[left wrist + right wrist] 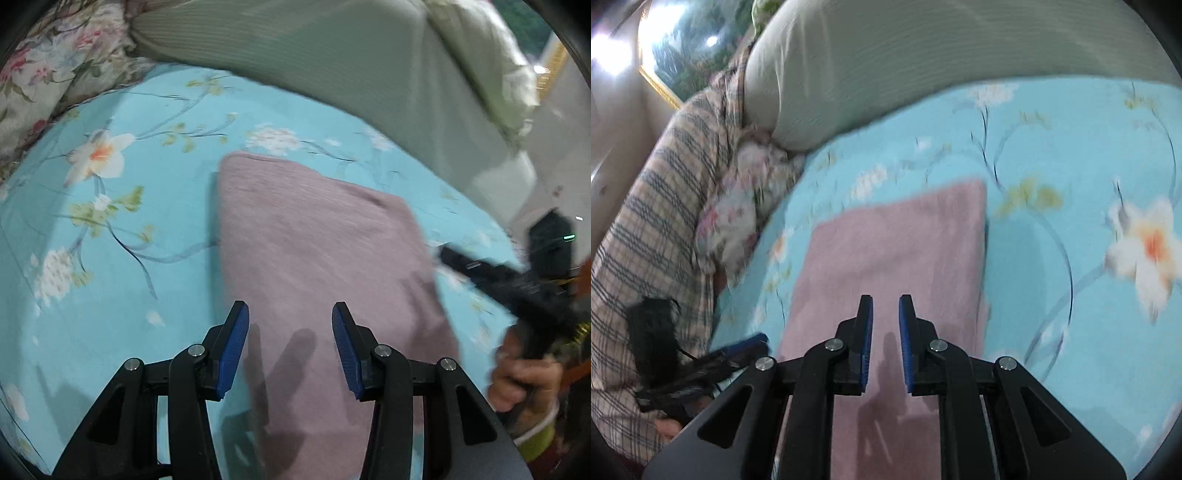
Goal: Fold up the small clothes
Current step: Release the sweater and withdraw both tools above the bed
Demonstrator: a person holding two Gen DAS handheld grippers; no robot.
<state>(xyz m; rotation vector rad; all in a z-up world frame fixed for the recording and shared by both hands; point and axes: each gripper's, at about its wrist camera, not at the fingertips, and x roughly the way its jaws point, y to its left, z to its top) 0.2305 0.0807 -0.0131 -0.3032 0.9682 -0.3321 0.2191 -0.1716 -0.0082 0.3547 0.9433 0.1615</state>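
A mauve-pink folded cloth lies flat on the blue floral bedsheet. My left gripper is open and empty, held over the cloth's near part. The right gripper shows at the right of that view, blurred, beside the cloth's right edge. In the right wrist view the same cloth lies ahead, and my right gripper hovers over its near end with a narrow gap between the jaws and nothing between them. The left gripper shows at the lower left.
A grey-green ribbed pillow lies along the far side of the bed. A floral quilt is bunched at the far left. A plaid blanket lies at the left in the right wrist view. A hand grips the right tool.
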